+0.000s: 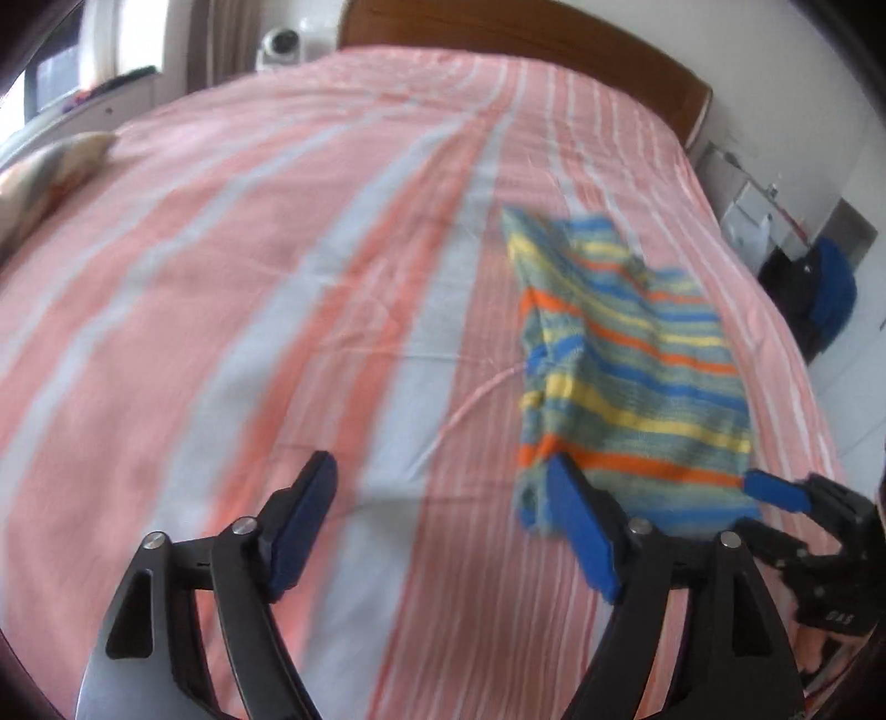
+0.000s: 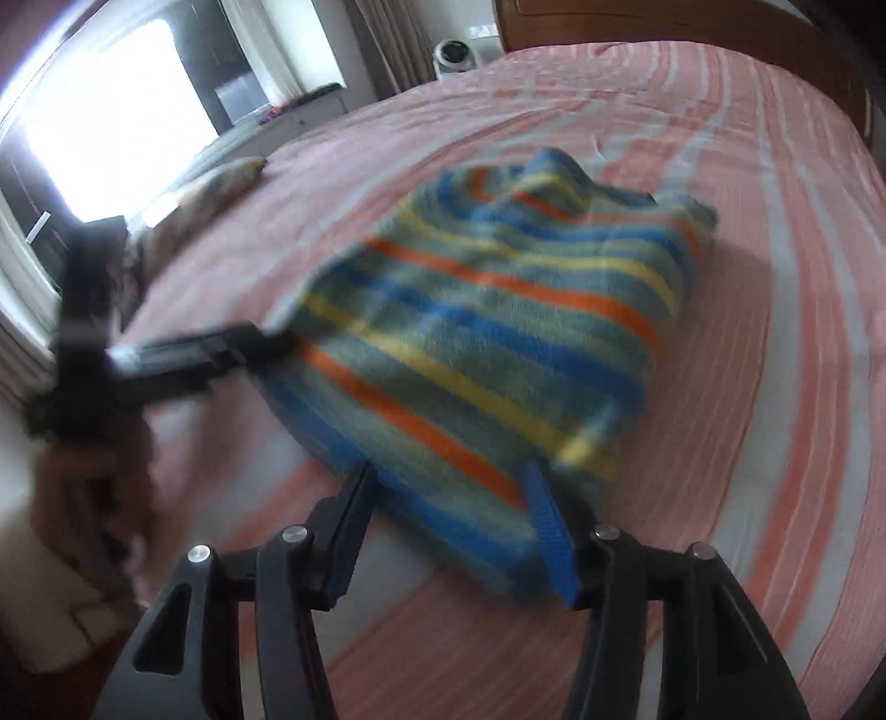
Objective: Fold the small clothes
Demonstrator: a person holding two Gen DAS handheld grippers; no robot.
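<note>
A small striped knit garment in green, blue, yellow and orange lies folded on the pink and white striped bed. My left gripper is open and empty, with its right finger at the garment's near left corner. My right gripper is open, its jaws straddling the garment's near edge. The right gripper also shows in the left wrist view at the garment's near right corner. The left gripper also shows in the right wrist view at the garment's left edge.
A patterned pillow lies at the bed's far left. A wooden headboard stands behind the bed. A white fan-like device sits past the bed. Boxes and a dark bag stand on the floor to the right.
</note>
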